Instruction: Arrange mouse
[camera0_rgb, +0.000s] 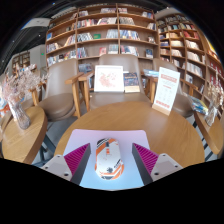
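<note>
White mouse (108, 158) with orange trim on a pale mousepad (105, 140), lying between the claw's (108, 163) pink pads (76, 155), claw released with gaps either side, round wooden bench (150, 120), bookshelves (105, 30) beyond, sign boards (165, 88) standing upright

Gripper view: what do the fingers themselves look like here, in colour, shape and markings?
The gripper has two pale grey fingers, blocky and widening toward the camera. Each carries a magenta pad on its inner face, ribbed with fine diagonal lines. No cables, labels, sleeve or hand show.
</note>
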